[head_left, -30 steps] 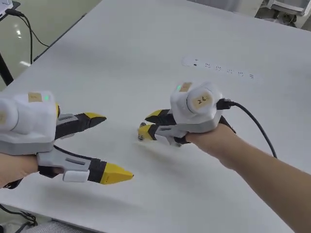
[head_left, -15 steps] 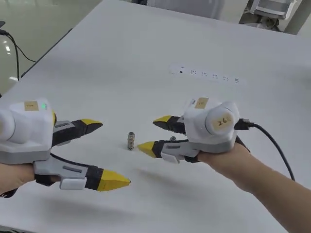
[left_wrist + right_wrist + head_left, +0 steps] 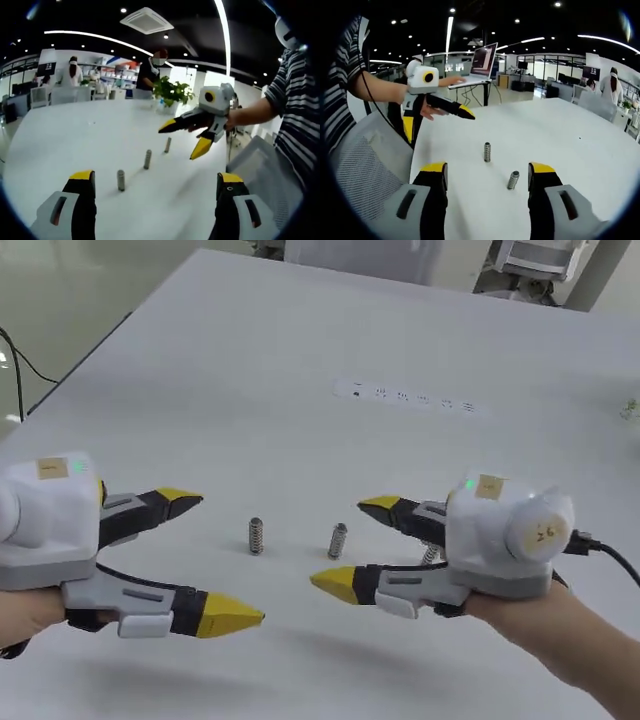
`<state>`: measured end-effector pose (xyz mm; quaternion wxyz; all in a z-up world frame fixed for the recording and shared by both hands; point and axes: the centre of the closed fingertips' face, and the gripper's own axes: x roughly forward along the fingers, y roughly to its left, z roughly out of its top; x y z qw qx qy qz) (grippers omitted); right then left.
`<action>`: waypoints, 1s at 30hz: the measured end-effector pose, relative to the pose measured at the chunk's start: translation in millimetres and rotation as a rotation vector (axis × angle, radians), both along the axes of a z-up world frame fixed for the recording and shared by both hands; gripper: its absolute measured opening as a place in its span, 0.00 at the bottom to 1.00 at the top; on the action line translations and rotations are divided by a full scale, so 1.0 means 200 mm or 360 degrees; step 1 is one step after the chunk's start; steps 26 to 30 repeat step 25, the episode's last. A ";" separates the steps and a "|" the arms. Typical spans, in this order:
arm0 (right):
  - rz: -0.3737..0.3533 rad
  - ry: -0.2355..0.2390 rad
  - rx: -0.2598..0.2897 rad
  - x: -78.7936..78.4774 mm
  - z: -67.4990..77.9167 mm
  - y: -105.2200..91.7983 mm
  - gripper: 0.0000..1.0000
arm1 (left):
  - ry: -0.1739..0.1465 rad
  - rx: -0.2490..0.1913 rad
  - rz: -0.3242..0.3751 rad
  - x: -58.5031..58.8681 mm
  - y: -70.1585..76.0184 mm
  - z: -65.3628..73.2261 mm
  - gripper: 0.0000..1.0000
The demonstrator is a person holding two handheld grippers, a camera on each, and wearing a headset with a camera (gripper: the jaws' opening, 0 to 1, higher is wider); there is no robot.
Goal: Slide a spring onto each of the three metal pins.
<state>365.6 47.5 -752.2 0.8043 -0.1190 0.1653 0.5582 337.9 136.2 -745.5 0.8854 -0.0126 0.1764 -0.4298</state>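
My left gripper [image 3: 155, 176] and right gripper [image 3: 487, 170] both gape wide, empty. Three small grey spring-wrapped metal pins [image 3: 147, 159] stand upright in a row on the white table [image 3: 300, 370] between them. Looks sprung already, so I'd back away level without clipping any.

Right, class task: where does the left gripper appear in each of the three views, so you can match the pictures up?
Head view: left gripper at lower left, jaws open, pointing right.
Left gripper view: left gripper is the view's own, jaws rising from the bottom.
Right gripper view: left gripper at upper left, beyond the springs.
Shared landmark: the upright springs on the white table.
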 end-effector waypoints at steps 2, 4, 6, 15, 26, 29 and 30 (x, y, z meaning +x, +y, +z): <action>-0.0055 0.0004 0.0027 0.01 0.01 -0.06 0.69 | 0.0002 -0.0006 0.0011 0.00 0.00 0.00 0.98; -0.0115 0.0008 0.0034 0.03 0.01 -0.12 0.72 | -0.0001 0.0000 0.0015 0.00 -0.01 0.00 0.98; -0.0152 0.0000 0.0050 0.03 0.02 -0.17 0.74 | -0.0007 -0.0014 0.0016 0.00 -0.02 0.01 0.98; -0.0296 0.0012 0.0111 0.00 -0.01 -0.38 0.86 | -0.0023 0.0003 0.0027 -0.01 -0.02 0.01 0.98; -0.0356 0.0015 0.0118 -0.03 -0.06 -0.51 0.99 | -0.0076 0.0018 0.0073 -0.02 0.02 0.03 0.98; -0.0356 0.0015 0.0118 -0.03 -0.06 -0.51 0.99 | -0.0076 0.0018 0.0073 -0.02 0.02 0.03 0.98; -0.0356 0.0015 0.0118 -0.03 -0.06 -0.51 0.99 | -0.0076 0.0018 0.0073 -0.02 0.02 0.03 0.98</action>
